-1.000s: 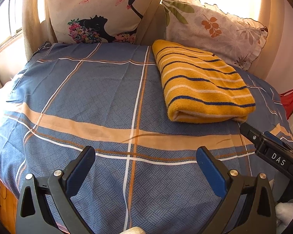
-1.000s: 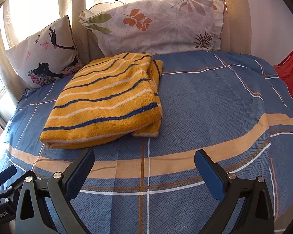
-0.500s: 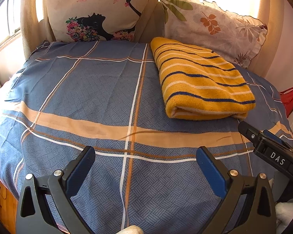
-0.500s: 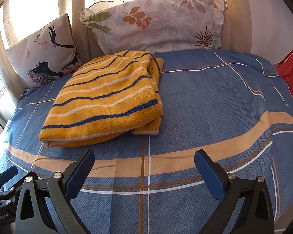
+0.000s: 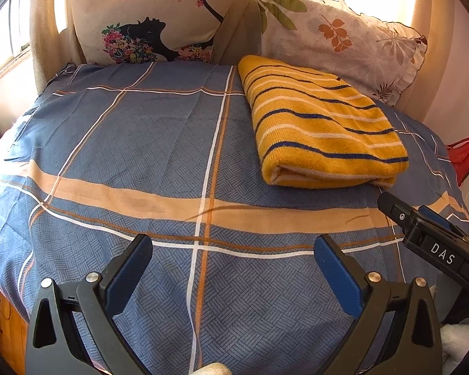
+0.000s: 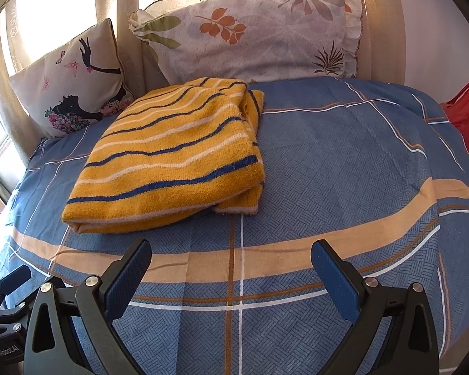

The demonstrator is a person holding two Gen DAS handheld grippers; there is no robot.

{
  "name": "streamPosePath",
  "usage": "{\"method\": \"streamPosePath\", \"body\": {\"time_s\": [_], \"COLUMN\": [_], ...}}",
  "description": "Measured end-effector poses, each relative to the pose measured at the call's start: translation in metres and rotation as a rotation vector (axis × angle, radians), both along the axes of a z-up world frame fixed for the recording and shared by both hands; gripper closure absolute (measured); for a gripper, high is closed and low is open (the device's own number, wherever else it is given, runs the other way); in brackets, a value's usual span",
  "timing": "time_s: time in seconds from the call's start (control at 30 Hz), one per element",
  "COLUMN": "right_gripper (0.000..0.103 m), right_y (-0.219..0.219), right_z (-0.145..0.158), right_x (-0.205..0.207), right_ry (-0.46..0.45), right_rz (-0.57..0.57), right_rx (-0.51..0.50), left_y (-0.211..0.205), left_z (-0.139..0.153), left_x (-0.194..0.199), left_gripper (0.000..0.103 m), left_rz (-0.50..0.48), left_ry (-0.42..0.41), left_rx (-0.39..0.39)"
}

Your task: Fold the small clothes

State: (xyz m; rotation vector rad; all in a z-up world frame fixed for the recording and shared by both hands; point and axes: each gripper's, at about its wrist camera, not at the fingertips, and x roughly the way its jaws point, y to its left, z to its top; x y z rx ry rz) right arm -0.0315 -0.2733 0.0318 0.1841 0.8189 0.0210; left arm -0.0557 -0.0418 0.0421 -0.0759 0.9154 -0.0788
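Observation:
A yellow garment with blue and white stripes (image 5: 319, 125) lies folded on the blue plaid bed sheet (image 5: 159, 143), far right in the left wrist view. In the right wrist view it (image 6: 172, 153) lies left of centre. My left gripper (image 5: 233, 262) is open and empty, hovering over the sheet near the bed's front, well short of the garment. My right gripper (image 6: 231, 265) is open and empty, just in front of the garment's near edge. The right gripper's body (image 5: 428, 237) shows at the right edge of the left wrist view.
Two pillows lean at the head of the bed: one with a woman's silhouette (image 5: 153, 15) and one with leaf prints (image 6: 256, 31). A red bag (image 6: 466, 106) hangs beyond the bed's right side. A window (image 5: 3, 31) is at the left.
Both views have shifted slightly, so the garment sits a little higher and farther off in frame. Both grippers stay open and empty. The garment has not moved on the bed.

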Motion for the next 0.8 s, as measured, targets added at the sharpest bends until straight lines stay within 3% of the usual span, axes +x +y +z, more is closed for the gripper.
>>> {"method": "streamPosePath", "body": {"time_s": [0.8], "right_gripper": [0.000], "right_y": [0.0040], "right_z": [0.0026], "right_x": [-0.0037], "right_ry": [-0.013], "right_rz": [0.005], "right_rx": [-0.003], "left_y": [-0.0016], "left_z": [-0.0026], "left_x": [-0.0005], "left_gripper": [0.000], "left_rz": [0.001], "left_ry": [0.002], "left_rx": [0.002]}}
